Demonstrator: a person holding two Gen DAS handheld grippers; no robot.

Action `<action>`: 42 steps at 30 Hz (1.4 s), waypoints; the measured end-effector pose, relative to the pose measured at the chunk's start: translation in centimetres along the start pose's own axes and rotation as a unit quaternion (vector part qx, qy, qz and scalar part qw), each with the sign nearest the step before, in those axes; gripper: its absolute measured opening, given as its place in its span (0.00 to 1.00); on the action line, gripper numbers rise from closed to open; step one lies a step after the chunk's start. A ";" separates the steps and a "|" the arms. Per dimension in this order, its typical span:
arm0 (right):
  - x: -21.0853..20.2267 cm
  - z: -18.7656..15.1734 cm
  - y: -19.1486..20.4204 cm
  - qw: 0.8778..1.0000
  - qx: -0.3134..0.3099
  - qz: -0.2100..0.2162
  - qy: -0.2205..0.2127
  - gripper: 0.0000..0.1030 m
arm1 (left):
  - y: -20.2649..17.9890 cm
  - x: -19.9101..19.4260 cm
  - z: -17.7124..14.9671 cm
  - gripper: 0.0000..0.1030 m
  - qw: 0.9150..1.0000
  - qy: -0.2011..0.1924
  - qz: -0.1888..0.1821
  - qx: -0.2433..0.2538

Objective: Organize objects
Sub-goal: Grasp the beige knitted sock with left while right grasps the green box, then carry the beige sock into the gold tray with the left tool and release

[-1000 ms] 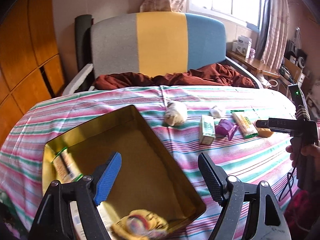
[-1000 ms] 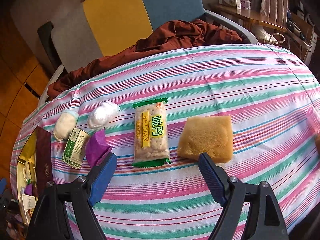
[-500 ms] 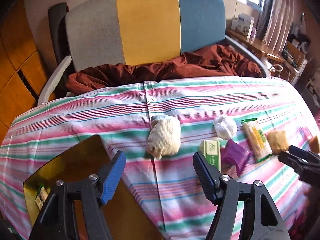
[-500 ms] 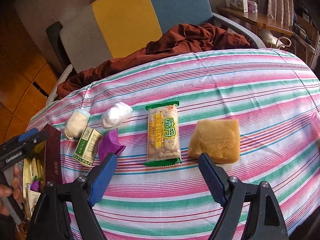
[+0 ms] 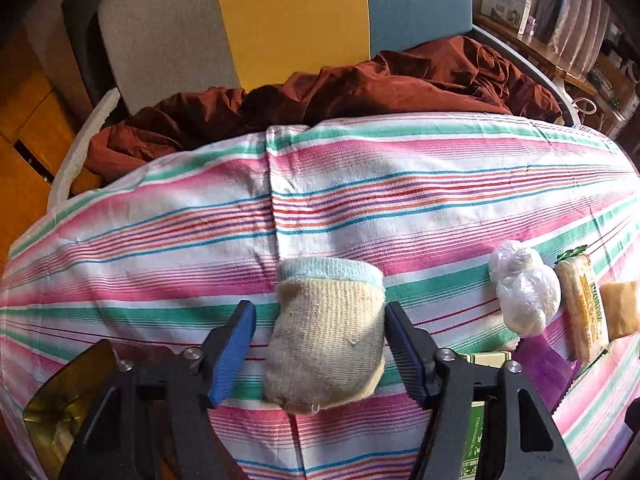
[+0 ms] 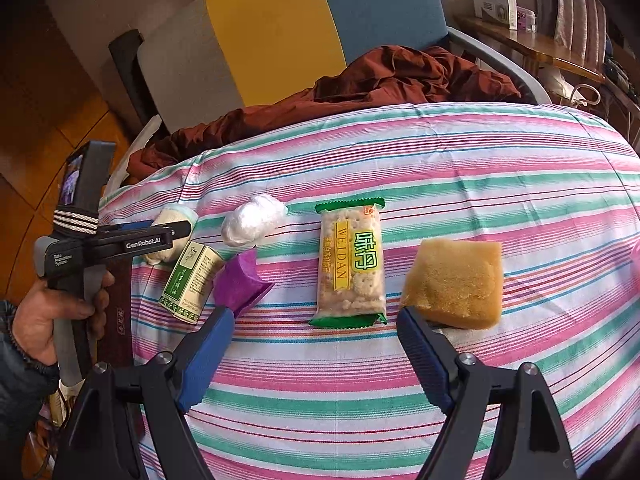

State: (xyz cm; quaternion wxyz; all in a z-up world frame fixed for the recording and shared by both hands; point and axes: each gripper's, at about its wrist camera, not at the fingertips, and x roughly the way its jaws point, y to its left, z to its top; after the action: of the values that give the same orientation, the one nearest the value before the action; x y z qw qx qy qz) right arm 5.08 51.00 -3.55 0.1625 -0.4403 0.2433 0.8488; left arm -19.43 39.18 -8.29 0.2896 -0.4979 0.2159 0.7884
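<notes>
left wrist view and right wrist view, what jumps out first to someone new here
The left gripper is closing around a rolled cream sock, its left pad not yet touching. On the striped tablecloth, the open right gripper hovers before a WEIDAN cracker packet, with a yellow sponge to its right.

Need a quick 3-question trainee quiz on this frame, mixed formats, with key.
1. True or false: the left gripper is closing around the rolled sock.
2. Which item lies directly beside the sponge: A) cracker packet B) green box C) purple wrapper?
3. Fill in: the right gripper holds ____.

Key: 1 true; 2 A; 3 nothing, its jaws stand open above the striped cloth.
</notes>
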 end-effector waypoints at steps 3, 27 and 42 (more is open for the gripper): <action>0.2 0.0 0.2 1.000 -0.008 -0.003 0.001 0.83 | 0.0 -0.4 -0.5 0.50 1.000 -0.012 -0.006 -0.005; 7.4 0.2 14.7 0.916 -0.387 0.021 0.098 0.82 | 10.6 -18.8 -16.5 0.51 0.979 -0.148 -0.091 -0.103; 12.2 0.8 16.3 0.888 -0.432 0.000 0.157 0.78 | 17.4 -18.3 -23.7 0.51 0.966 -0.135 -0.058 -0.213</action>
State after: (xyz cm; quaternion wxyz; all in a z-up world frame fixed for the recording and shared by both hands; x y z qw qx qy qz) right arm -10.31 38.68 -8.85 -0.0841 -0.5949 -0.1249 0.7896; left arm -9.29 7.02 -0.51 0.2481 -0.4486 -0.0274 0.8582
